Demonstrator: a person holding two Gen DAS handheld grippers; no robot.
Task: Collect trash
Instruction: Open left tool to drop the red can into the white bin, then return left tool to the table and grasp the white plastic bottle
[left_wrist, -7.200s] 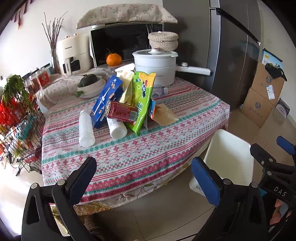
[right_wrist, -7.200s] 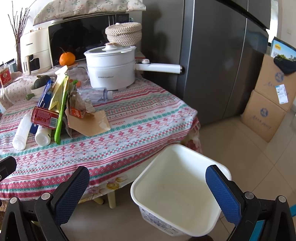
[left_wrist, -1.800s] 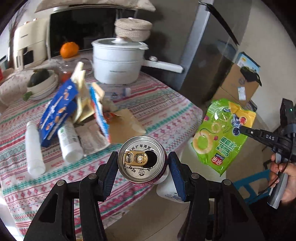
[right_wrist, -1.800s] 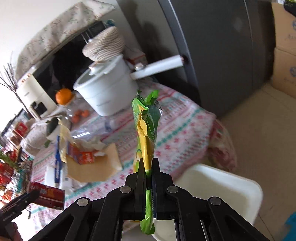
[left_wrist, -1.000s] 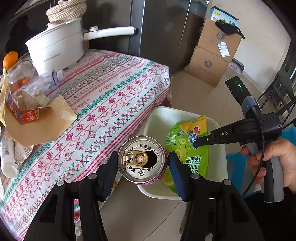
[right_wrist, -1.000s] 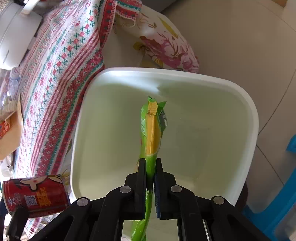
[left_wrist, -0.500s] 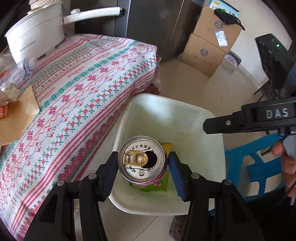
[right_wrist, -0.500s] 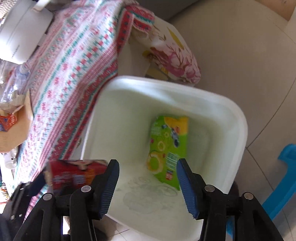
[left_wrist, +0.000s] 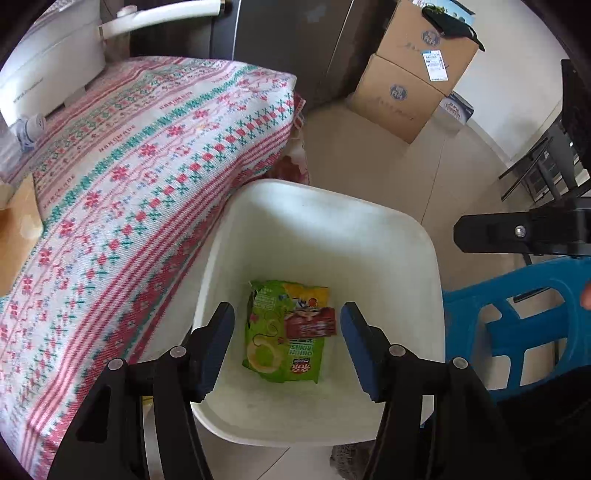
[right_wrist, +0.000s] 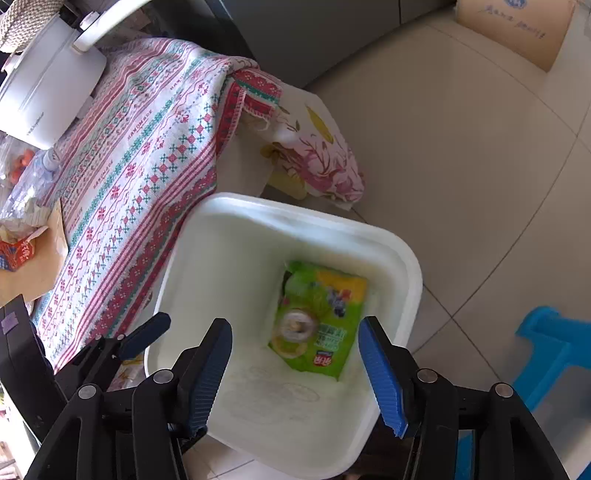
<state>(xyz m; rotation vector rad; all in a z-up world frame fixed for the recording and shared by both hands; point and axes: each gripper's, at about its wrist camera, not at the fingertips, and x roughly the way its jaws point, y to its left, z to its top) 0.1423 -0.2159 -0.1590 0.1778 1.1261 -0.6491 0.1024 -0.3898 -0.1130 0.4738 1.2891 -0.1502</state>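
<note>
A white bin stands on the floor beside the table. Inside lie a green snack bag and, on top of it, a red drink can. My left gripper hangs over the bin, its jaws opening, with nothing between the pads. My right gripper is also above the bin, jaws opening and empty. From the right wrist, the bag shows with the can blurred, end-on. The right gripper's black body reaches in from the right.
The table with patterned cloth holds a white pot, a brown paper, a red carton and a plastic bottle. Cardboard boxes stand by the fridge. A blue stool sits right of the bin.
The left gripper has let go of the can, which now lies on the bag in the bin. The right gripper, empty since it dropped the bag, has risen a little.
</note>
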